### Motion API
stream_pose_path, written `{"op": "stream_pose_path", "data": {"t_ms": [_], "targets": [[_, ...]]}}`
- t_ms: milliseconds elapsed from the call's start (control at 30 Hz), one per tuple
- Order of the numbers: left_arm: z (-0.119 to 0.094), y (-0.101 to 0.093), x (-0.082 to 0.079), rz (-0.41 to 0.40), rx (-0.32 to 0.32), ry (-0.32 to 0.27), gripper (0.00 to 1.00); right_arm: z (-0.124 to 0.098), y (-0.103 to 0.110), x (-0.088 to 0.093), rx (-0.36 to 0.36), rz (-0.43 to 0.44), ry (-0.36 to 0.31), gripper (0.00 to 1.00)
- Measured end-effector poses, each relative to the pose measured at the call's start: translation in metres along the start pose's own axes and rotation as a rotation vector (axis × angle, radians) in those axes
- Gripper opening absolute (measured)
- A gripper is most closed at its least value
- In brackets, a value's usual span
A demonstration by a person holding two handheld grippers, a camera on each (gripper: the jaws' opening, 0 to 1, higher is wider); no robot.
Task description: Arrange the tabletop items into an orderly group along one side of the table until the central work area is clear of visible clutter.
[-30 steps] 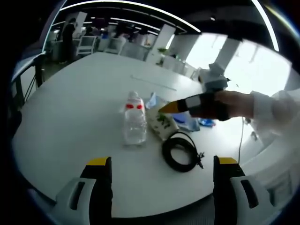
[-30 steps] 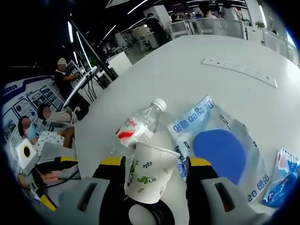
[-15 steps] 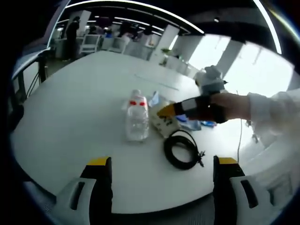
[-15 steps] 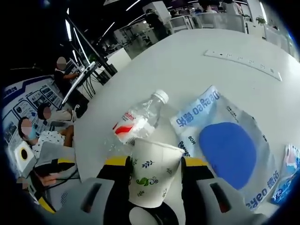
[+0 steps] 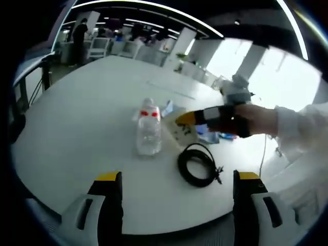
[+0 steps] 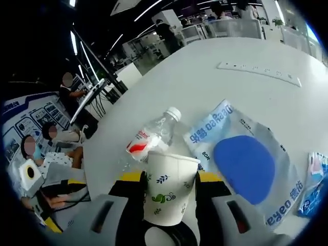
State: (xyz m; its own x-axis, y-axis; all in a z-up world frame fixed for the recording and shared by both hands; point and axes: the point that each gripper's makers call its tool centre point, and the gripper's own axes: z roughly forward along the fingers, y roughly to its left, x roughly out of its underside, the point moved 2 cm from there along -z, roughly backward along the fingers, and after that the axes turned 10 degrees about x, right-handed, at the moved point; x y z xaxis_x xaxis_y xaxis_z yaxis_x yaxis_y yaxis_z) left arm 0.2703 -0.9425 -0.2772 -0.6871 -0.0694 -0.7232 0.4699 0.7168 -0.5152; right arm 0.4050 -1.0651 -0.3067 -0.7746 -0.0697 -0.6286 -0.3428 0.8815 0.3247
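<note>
A white paper cup (image 6: 169,188) with green leaf prints stands upright between the jaws of my right gripper (image 6: 170,177), which is shut on it. Just beyond the cup a clear plastic bottle (image 6: 154,135) with a red label lies on its side. To the right lies a blue and white bag (image 6: 242,160). In the left gripper view the bottle (image 5: 148,130) lies mid-table, and the right gripper (image 5: 187,119) reaches in from the right beside it, held by a hand. My left gripper (image 5: 178,180) hangs open over the table's near edge, holding nothing.
A black cable coil (image 5: 197,165) lies near the front of the white table (image 5: 77,128). A white power strip (image 6: 259,74) lies further off, and a small blue packet (image 6: 312,180) sits at the right edge. People sit at desks beyond the table.
The right gripper's jaws have closed in on the paper cup, which now stands more upright between them. The left gripper's view has barely shifted.
</note>
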Motion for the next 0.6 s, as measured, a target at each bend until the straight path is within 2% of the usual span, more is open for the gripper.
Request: {"op": "stream_pose_path", "data": {"t_ms": [600], "targets": [[0.009,-0.01,-0.006,0.03,0.027,0.016,0.85,-0.02,-0.001,-0.008,-0.021,0.038,-0.096,0.37]]}}
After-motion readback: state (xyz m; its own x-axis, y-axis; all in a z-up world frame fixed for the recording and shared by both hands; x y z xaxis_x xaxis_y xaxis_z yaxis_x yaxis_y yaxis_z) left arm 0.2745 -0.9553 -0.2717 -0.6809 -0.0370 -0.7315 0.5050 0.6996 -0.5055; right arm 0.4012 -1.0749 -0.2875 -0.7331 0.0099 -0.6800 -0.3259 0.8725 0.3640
